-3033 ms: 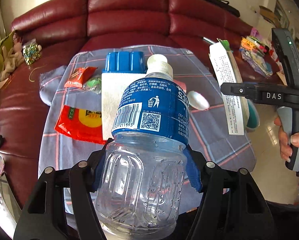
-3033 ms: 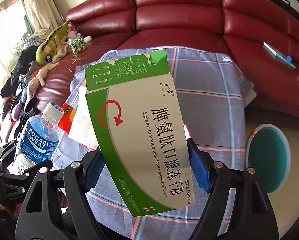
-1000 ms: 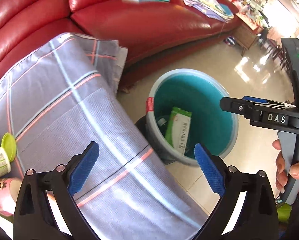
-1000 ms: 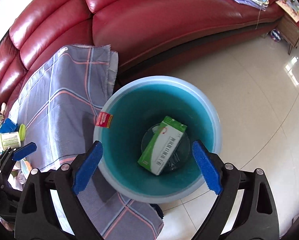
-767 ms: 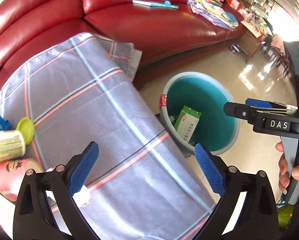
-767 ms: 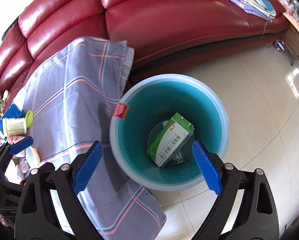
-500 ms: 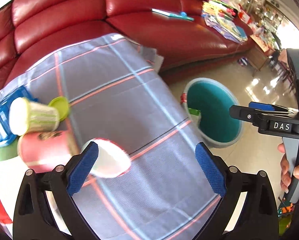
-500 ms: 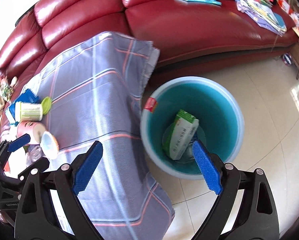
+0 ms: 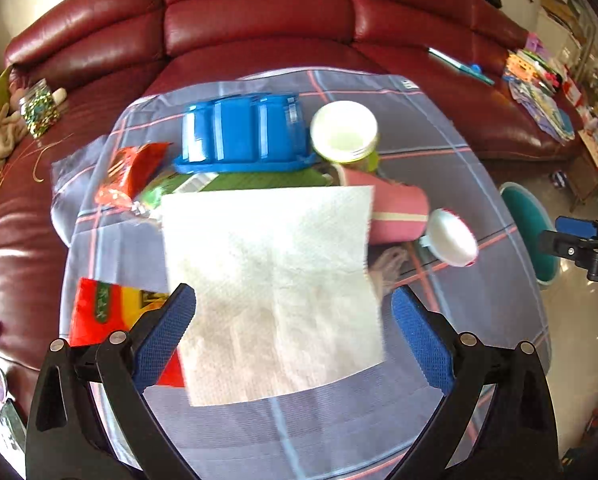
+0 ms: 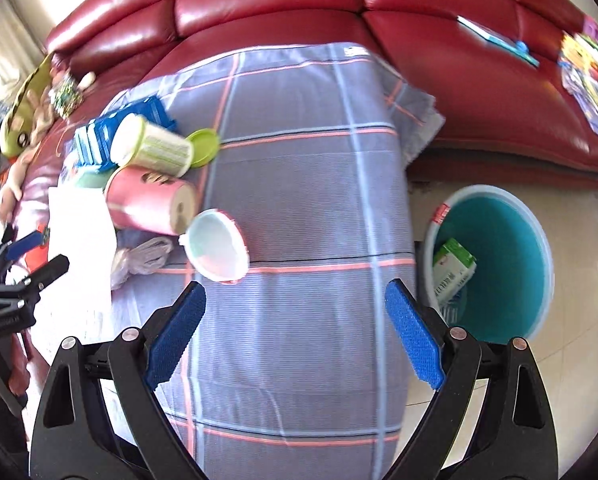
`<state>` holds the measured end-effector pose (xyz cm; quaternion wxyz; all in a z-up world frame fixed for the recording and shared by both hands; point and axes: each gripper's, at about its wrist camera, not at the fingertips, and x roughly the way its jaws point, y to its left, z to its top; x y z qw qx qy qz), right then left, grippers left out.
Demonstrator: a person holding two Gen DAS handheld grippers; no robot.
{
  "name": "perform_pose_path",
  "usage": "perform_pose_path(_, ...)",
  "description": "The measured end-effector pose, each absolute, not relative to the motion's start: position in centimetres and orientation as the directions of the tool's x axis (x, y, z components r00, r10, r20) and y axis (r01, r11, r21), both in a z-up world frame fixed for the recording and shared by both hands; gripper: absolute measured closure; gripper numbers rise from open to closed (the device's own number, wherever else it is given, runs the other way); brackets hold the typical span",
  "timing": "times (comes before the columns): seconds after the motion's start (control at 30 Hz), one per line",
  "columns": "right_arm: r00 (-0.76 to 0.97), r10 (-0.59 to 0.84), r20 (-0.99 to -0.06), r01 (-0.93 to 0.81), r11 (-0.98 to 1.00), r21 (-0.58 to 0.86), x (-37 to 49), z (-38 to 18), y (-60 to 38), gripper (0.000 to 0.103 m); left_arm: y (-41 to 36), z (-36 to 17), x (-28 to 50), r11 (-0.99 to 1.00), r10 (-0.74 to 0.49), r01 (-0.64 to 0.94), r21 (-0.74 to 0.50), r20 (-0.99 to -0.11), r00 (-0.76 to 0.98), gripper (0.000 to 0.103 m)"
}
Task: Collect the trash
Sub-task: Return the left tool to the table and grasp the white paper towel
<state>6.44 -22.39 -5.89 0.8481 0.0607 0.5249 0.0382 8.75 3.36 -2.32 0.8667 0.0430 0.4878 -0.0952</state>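
Observation:
My left gripper [image 9: 293, 336] is open and empty over a white paper napkin [image 9: 273, 288] on the plaid cloth [image 9: 439, 184]. Around the napkin lie a blue plastic holder [image 9: 239, 132], a green cup [image 9: 345, 132], a pink cup [image 9: 399, 210], a white cup [image 9: 451, 238], red wrappers [image 9: 107, 312] and a thin clear bag [image 9: 387, 268]. My right gripper [image 10: 295, 332] is open and empty above the cloth, right of the white cup [image 10: 215, 246]. The teal bin [image 10: 495, 260] on the floor holds a green and white box [image 10: 453, 276].
A red leather sofa [image 9: 259, 20] wraps behind the cloth-covered table. Plush toys and a glitter jar [image 9: 39, 106] sit on its left, books and papers [image 9: 539, 84] on its right. Glossy tile floor [image 10: 579, 320] surrounds the bin.
Both grippers dropped the bottle and the box into the bin and opened. They then swung left, from over the bin back over the table's trash.

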Motion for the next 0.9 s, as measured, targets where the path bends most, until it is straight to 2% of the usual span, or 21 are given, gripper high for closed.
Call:
perform_pose_path(0.17,0.415,0.127,-0.901,-0.069,0.992,0.108,7.1,-6.7,-18.8,0.016,7.3,-4.1,9.3,0.986,-0.105,0.163,-0.030,-0.876,0.470,0.004)
perform_pose_path(0.47,0.378,0.106,-0.920,-0.122,0.990,0.064,8.5,-7.8,-15.6,0.016,7.3,-7.3,11.1,0.980,-0.155,0.180,-0.085,-0.893,0.422,0.005)
perform_pose_path(0.5,0.375,0.102,-0.922,-0.126,0.990,0.058,8.6,-7.9,-15.4,0.016,7.3,-7.3,11.1,0.977,-0.172,0.187,-0.100,-0.889,0.424,0.013)
perform_pose_path(0.53,0.371,0.099,-0.923,-0.127,0.990,0.055,8.8,-8.0,-15.3,0.016,7.3,-7.3,11.0,0.974,-0.185,0.196,-0.110,-0.887,0.423,0.026)
perform_pose_path(0.57,0.367,0.098,-0.925,-0.129,0.990,0.054,8.9,-8.1,-15.2,0.016,7.1,-7.3,10.9,0.971,-0.203,0.205,-0.126,-0.886,0.418,0.032)
perform_pose_path(0.6,0.364,0.096,-0.927,-0.130,0.990,0.052,9.1,-8.3,-15.1,0.016,7.0,-7.2,10.8,0.966,-0.226,0.214,-0.147,-0.881,0.415,0.049)
perform_pose_path(0.63,0.361,0.094,-0.928,-0.131,0.990,0.049,9.3,-8.4,-15.0,0.016,6.9,-7.0,10.6,0.962,-0.243,0.223,-0.161,-0.877,0.416,0.070)
perform_pose_path(0.7,0.357,0.093,-0.929,-0.135,0.990,0.047,9.6,-8.7,-14.8,0.016,6.5,-6.5,10.2,0.963,-0.232,0.231,-0.141,-0.871,0.434,0.089)
perform_pose_path(0.73,0.357,0.093,-0.930,-0.138,0.989,0.046,9.7,-8.9,-14.6,0.016,6.3,-6.3,10.0,0.963,-0.229,0.235,-0.134,-0.867,0.442,0.096)
perform_pose_path(0.8,0.359,0.084,-0.930,-0.143,0.989,0.035,9.9,-9.2,-14.3,0.016,6.3,-5.8,9.6,0.958,-0.248,0.245,-0.149,-0.861,0.444,0.101)
perform_pose_path(0.9,0.343,0.075,-0.936,-0.150,0.988,0.025,10.4,-10.1,-14.1,0.016,6.4,-5.0,9.3,0.953,-0.265,0.260,-0.157,-0.848,0.459,0.101)
